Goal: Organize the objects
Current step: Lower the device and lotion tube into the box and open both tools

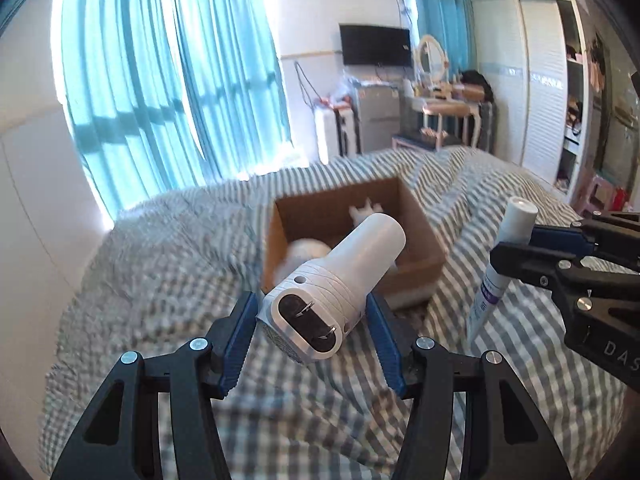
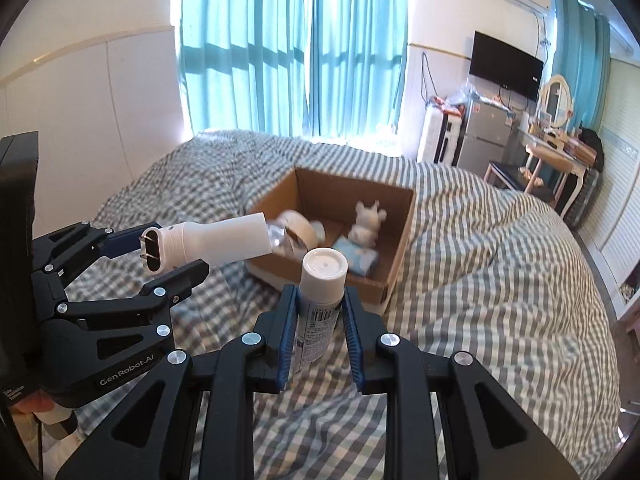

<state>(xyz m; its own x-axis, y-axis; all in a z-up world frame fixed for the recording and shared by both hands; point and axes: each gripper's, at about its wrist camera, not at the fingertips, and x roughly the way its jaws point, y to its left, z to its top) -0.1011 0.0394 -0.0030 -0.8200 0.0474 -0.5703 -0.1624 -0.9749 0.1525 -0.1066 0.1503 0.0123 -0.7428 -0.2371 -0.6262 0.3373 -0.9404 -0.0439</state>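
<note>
My left gripper is clamped on the white nozzle device, held just short of the cardboard box. My right gripper is clamped on the white tube, also just short of the box, beside the left.

Ahead of me, teal curtains hang over the bright window beyond the bed's checked duvet. A black television is mounted on the far wall, with a small silver fridge below it. Beside that I see a dressing table carrying an oval mirror, and a white wardrobe stands to the right.
</note>
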